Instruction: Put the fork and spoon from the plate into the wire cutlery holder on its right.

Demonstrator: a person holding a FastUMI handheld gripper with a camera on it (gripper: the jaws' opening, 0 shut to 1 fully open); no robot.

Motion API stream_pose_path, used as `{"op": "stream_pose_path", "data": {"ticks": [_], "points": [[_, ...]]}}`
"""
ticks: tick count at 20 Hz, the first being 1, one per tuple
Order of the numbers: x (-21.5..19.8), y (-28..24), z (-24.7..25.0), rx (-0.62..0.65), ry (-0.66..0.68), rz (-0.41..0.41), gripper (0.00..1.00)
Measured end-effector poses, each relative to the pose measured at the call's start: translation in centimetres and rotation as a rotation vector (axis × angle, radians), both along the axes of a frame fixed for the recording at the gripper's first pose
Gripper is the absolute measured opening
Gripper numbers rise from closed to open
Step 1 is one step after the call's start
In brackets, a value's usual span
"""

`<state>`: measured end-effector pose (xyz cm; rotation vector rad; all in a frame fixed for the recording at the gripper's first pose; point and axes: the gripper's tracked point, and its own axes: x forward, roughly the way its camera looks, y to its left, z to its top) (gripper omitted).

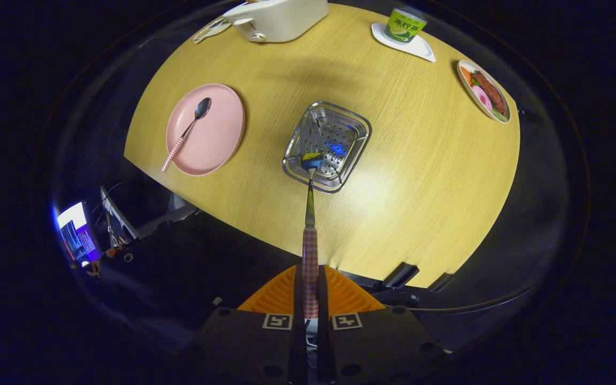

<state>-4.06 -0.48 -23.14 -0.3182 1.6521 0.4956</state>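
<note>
Currently my gripper (310,278) has both fingers pressed tight against the checked handle of the fork (309,235), so I log it as clamped on the fork. From the fingers the handle runs straight ahead, and the fork's head sits over the near rim of the wire cutlery holder (351,125), tines pointing into the basket; I cannot tell from this angle whether the tines touch the metal or hang above it. The holder is a square, perforated metal basket standing on the round wooden table (420,176), just beyond the fork's tip. To the left of the holder, well apart from it, lies the pink plate (222,133). On that plate rests the spoon (186,132), bowl toward the far side, its checked handle angled toward me and reaching past the plate's near rim. Farther off, beyond the holder, I note a white appliance (276,18) at the table's far edge. To its right a green can (404,25) stands on a white coaster (420,49). Right of that, at the table's edge, a small oval dish of food (484,91) lies. Off the table, to the near left, a lit screen (75,232) glows in the dark.
</note>
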Motion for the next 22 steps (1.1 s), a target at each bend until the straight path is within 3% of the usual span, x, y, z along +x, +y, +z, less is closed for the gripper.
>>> {"op": "stream_pose_path", "data": {"ticks": [8,17,22], "points": [[2.3,0.4,-2.5,-0.175,0.180,0.026,0.12],[5.0,2.2,-3.0,-0.088,0.108,-0.049,0.19],[6.5,2.5,0.3,0.062,-0.052,-0.097,0.19]]}}
